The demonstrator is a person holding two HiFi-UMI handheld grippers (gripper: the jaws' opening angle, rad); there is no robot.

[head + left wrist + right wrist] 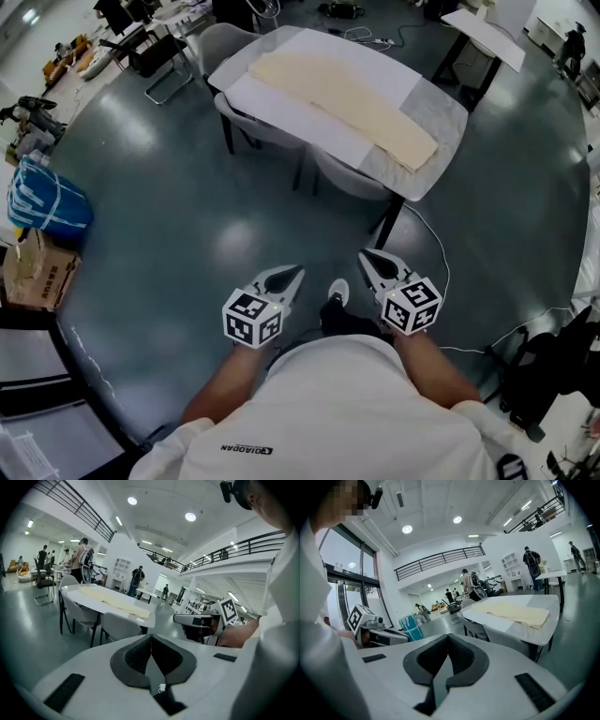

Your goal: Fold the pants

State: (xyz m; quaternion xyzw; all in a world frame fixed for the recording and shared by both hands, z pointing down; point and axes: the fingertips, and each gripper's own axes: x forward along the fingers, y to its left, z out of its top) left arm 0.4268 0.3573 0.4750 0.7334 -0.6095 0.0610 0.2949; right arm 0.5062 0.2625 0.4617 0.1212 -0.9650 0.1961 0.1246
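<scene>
The table (pixel 441 112) stands well ahead of both grippers, and the pants (pixel 347 94) lie flat along it on a white sheet (pixel 281 108), untouched, so no fold has begun.

The biggest risk I see is that sheet. It sits directly under the cream cloth, so a low pinch could lift both layers together.

Next come the 2 chairs (pixel 349 178) tucked in on the side of the table facing the grippers. A lean across them could knock one into the table and shift the pants.

A cable (pixel 442 251) trails on the floor just ahead and outward of the right gripper (pixel 370 258) (a trip hazard).

Smallest: the right gripper and the left gripper (pixel 289 277) both have their jaws pressed together on nothing. If they arrive like that, they would shove the fabric into wrinkles rather than grasp it.
</scene>
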